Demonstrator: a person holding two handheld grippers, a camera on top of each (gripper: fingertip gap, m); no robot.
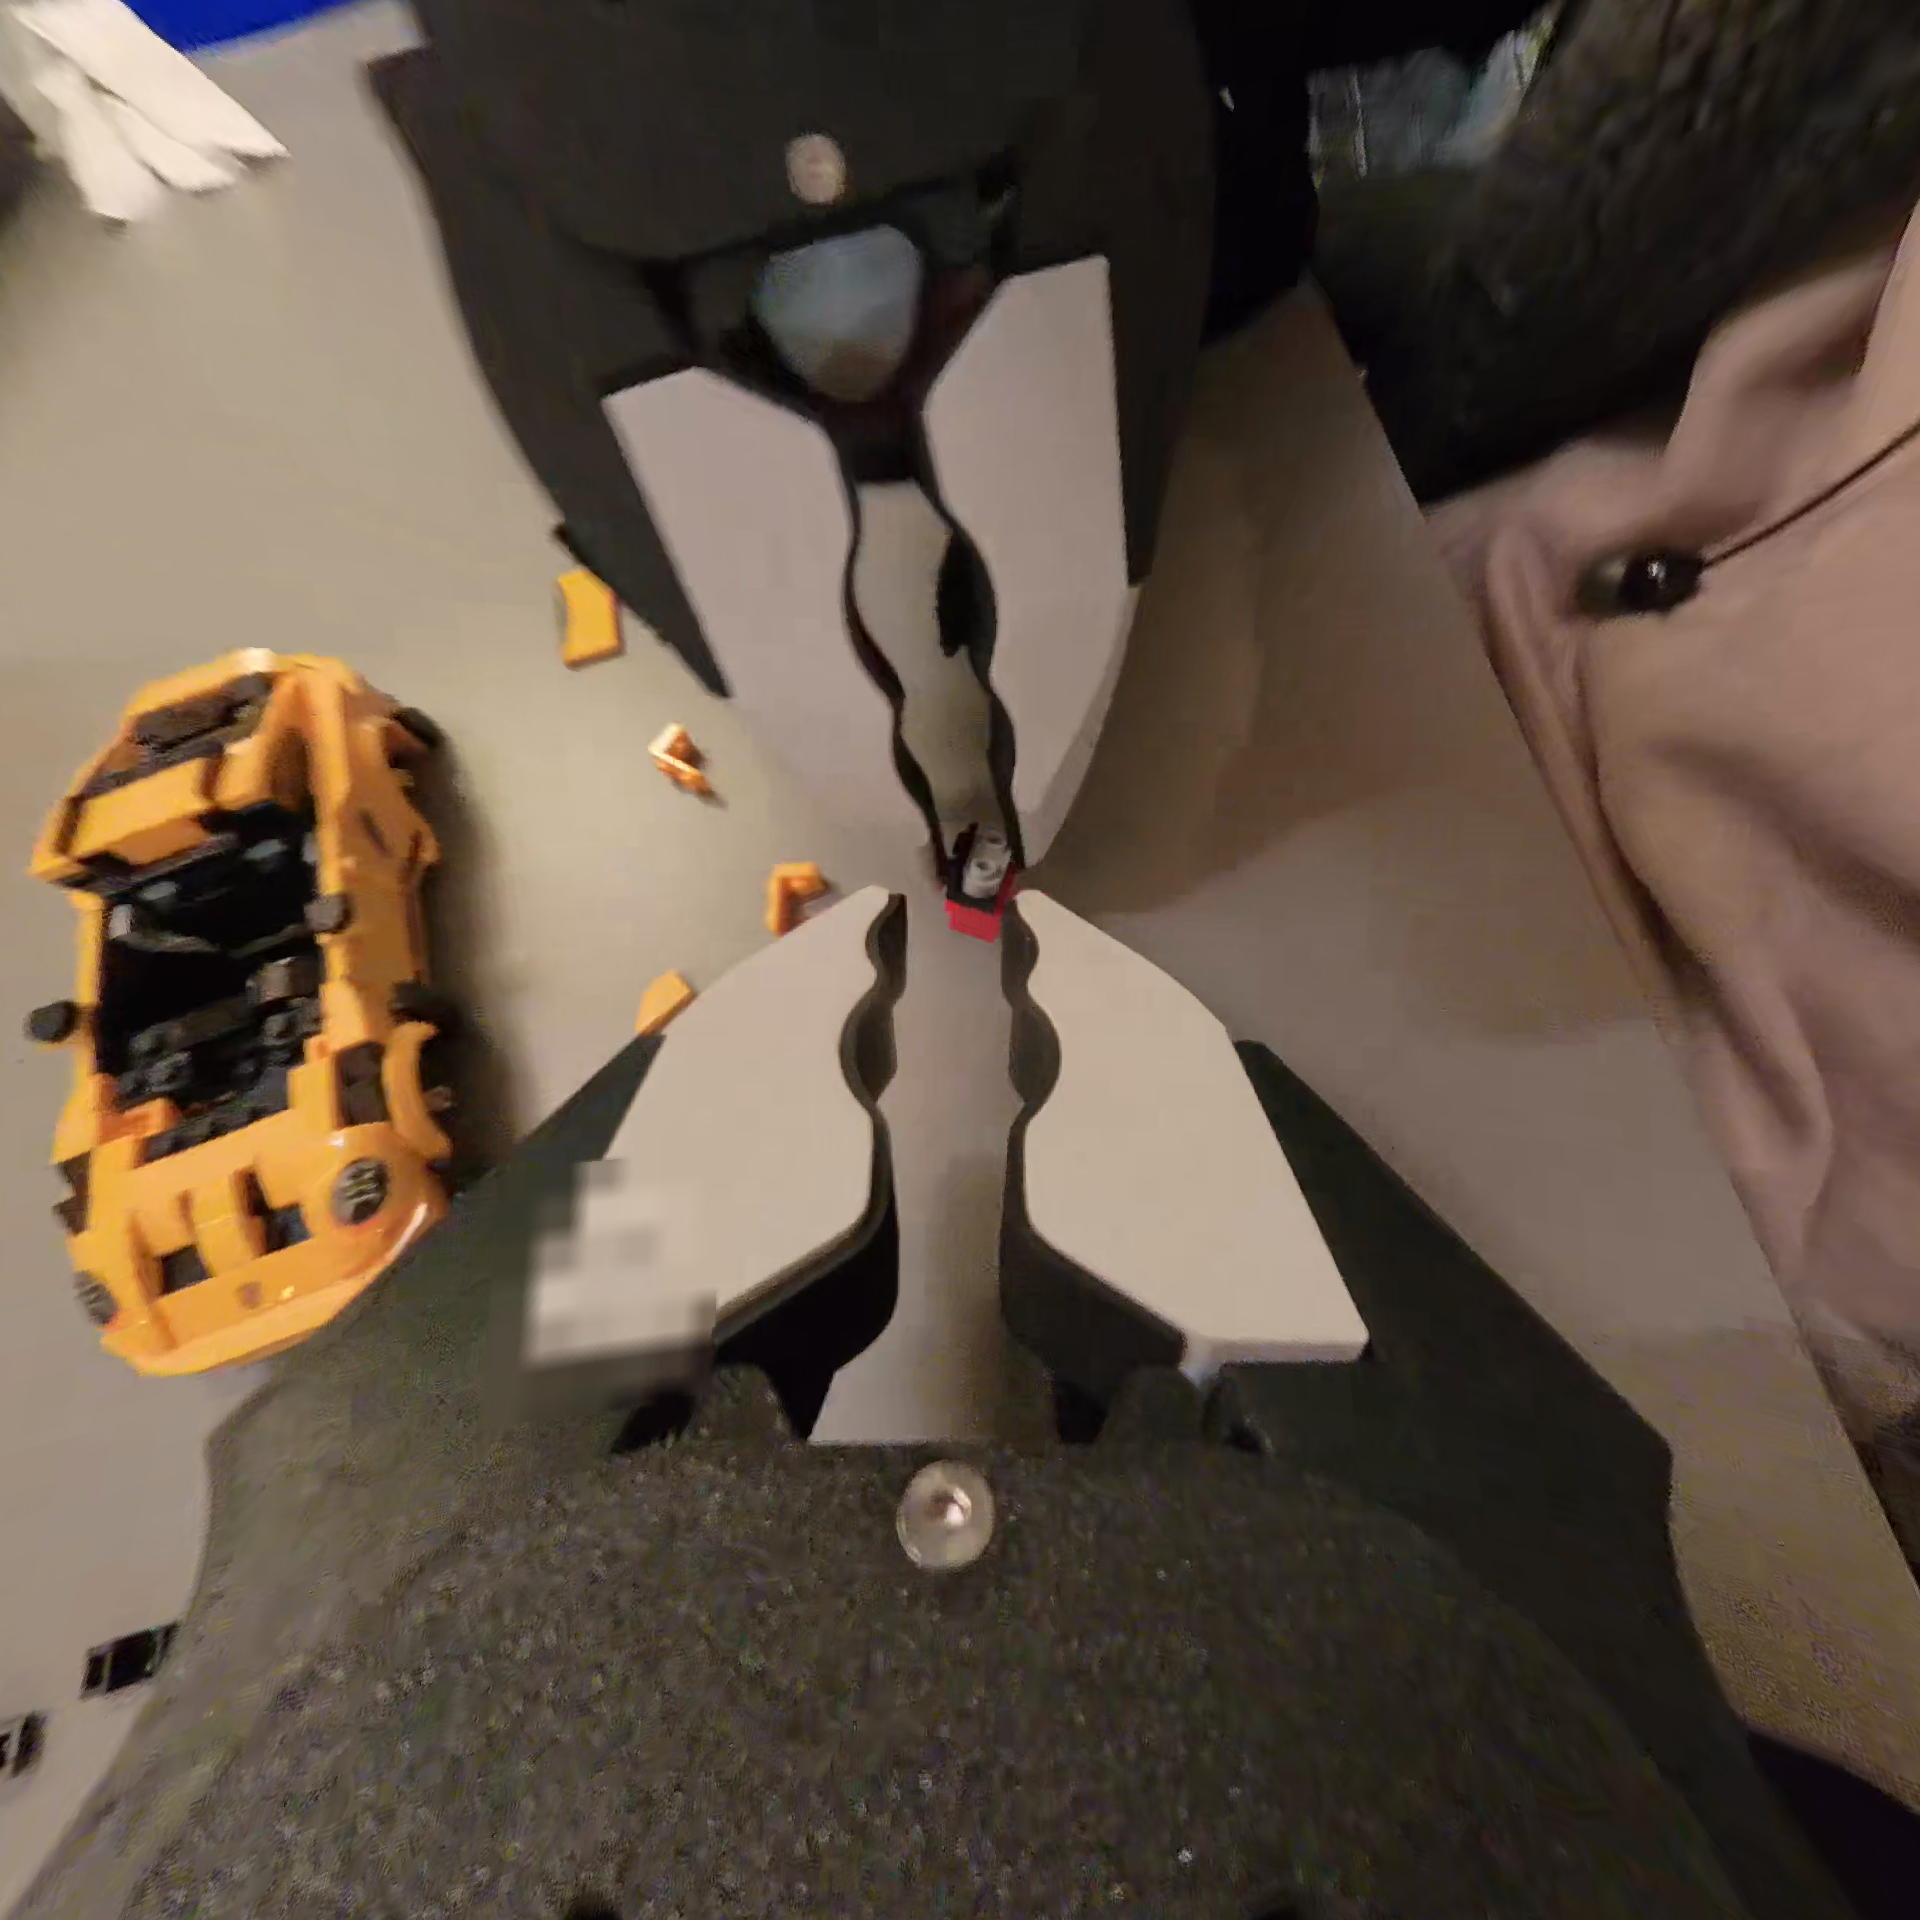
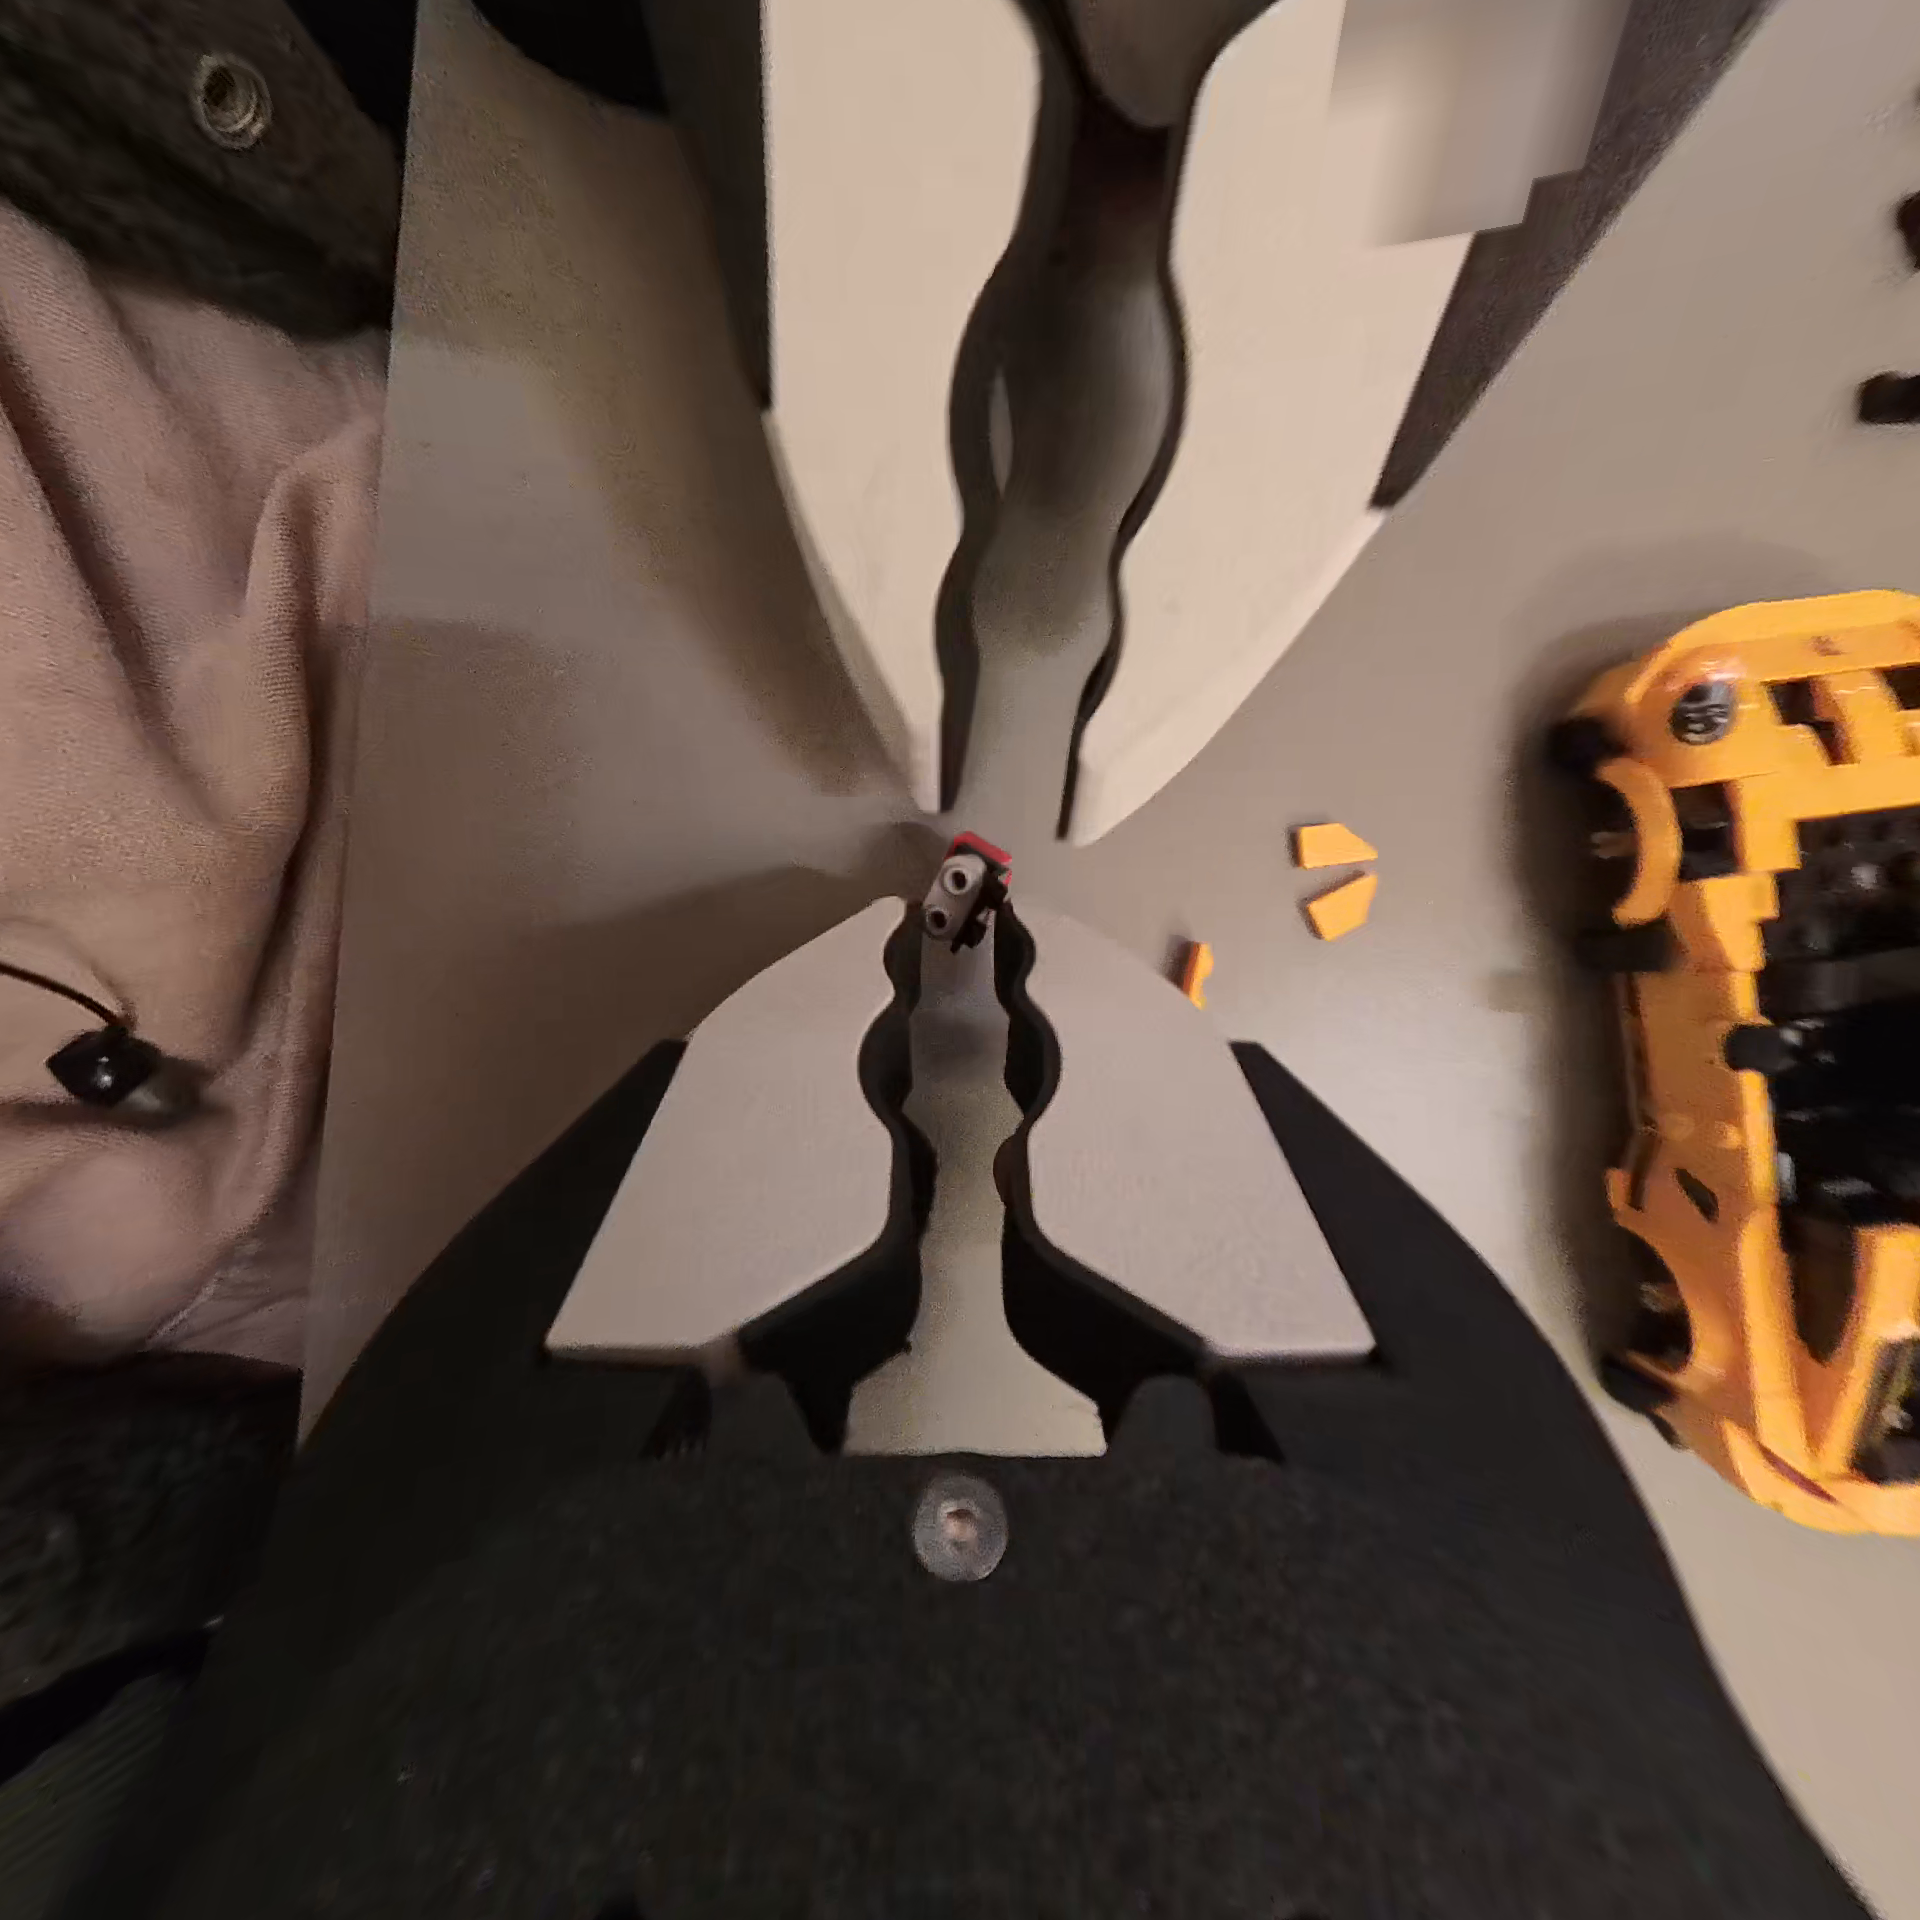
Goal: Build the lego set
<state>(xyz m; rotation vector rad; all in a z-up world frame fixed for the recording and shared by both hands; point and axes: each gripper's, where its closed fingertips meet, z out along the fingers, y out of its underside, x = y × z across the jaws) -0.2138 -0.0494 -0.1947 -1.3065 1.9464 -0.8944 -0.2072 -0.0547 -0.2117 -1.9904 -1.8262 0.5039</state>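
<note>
Hobby desk, room type unclear: plain grey tabletop (image 1: 312,416), half-built orange toy car (image 1: 244,1008), loose bricks (image 2: 1335,844).

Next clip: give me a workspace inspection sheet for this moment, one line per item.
Surface: grey table, matte, no spills seen.
Job's things: orange car, part-built, roof open, lying on the table; small red-and-grey piece held between both tongs' tips.
Clutter: four loose orange parts near the car; small black parts at the edge; white paper in the far corner.
Grippers: left tongs and right tongs meet tip to tip, each closed on the small piece.
Cables: thin black cord with a bead on the person's clothing.
Surroundings: person in a beige top close by the table's edge.
</note>
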